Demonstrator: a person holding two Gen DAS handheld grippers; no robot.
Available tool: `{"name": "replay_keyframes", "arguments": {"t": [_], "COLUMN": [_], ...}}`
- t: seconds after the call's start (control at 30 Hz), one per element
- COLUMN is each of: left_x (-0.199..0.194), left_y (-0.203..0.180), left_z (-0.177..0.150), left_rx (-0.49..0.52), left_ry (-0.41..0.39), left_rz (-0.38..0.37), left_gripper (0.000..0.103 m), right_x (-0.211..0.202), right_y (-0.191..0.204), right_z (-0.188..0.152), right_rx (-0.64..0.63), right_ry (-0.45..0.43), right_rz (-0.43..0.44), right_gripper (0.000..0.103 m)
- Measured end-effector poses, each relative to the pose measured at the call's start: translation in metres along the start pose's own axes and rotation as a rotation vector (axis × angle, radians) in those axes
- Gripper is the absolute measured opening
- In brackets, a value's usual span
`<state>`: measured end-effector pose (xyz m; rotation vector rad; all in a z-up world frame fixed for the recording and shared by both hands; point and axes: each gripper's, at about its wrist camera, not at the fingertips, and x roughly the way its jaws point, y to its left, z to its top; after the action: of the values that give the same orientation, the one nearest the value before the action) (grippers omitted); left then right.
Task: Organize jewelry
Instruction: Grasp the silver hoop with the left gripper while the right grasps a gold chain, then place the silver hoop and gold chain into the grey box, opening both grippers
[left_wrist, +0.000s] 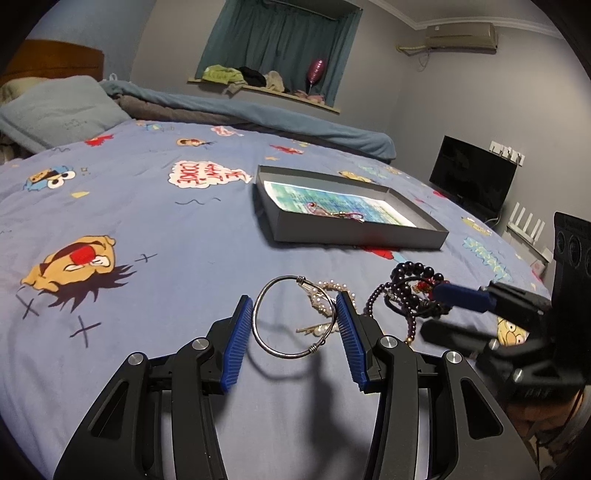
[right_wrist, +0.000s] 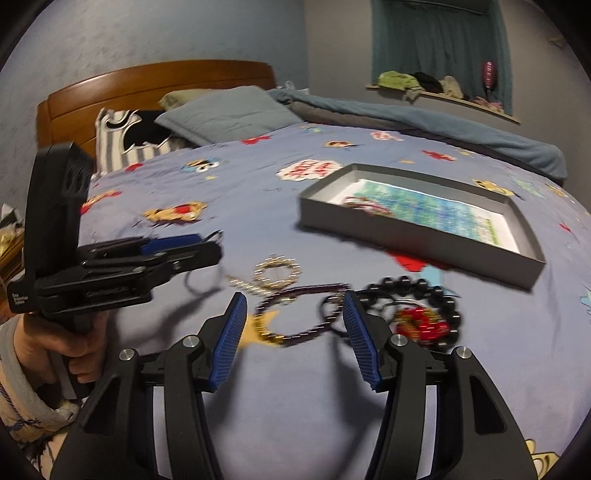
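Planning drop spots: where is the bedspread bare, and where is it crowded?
Free: the wide bedspread stretch between the pillow and the gray tray, left of the silver bangle. The tray's far half is mostly bare; red pieces lie near its front. Crowded: the bangle, pearl strand and dark bead bracelets cluster at both grippers' fingers.

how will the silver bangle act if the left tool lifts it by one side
Probably stiff: the silver bangle keeps a clean round hoop between the left tool's pads. Its thin, smooth wire may slip or pivot in a one-sided pinch. The pearl strand looks overlapped with it, so it could drag along.
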<state>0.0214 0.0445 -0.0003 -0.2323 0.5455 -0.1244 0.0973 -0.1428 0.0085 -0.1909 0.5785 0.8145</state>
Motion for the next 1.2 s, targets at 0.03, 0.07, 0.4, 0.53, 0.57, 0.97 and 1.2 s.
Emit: {"name": "replay_keyframes", "arguments": {"t": [0.03, 0.07, 0.4, 0.53, 0.57, 0.97, 1.2], "left_x": [-0.002, -0.005, -0.022, -0.023, -0.023, -0.005, 0.014], "left_y": [0.0, 0.002, 0.016, 0.013, 0.011, -0.019, -0.038], "left_z": [-0.001, -0.002, -0.004, 0.0, 0.002, 0.028, 0.047], "left_rx": [-0.004, -0.007, -0.039, -0.032, -0.026, 0.046, 0.084], "left_ry": [-0.002, -0.003, -0.014, -0.022, -0.024, -0.022, -0.013], "left_rz": [0.0, 0.002, 0.016, 0.011, 0.008, -0.021, -0.032], "left_gripper": [0.048, 0.048, 0.048, 0.048, 0.048, 0.048, 0.048], "right_x": [0.002, 0.005, 0.042, 0.033, 0.03, -0.027, -0.044], "right_y": [0.004, 0.01, 0.025, 0.023, 0.022, -0.036, -0.08], "right_z": [0.0, 0.001, -0.003, -0.002, 0.0, 0.045, 0.059], "right_rx": [-0.009, -0.025, -0.07, -0.061, -0.054, 0.149, 0.224], "right_ry": [0.004, 0.014, 0.151, 0.118, 0.105, -0.097, -0.161], "right_rz": [0.005, 0.012, -0.016, -0.001, 0.002, 0.101, 0.086], "right_gripper": [0.054, 0.053, 0.008, 0.007, 0.007, 0.006, 0.007]}}
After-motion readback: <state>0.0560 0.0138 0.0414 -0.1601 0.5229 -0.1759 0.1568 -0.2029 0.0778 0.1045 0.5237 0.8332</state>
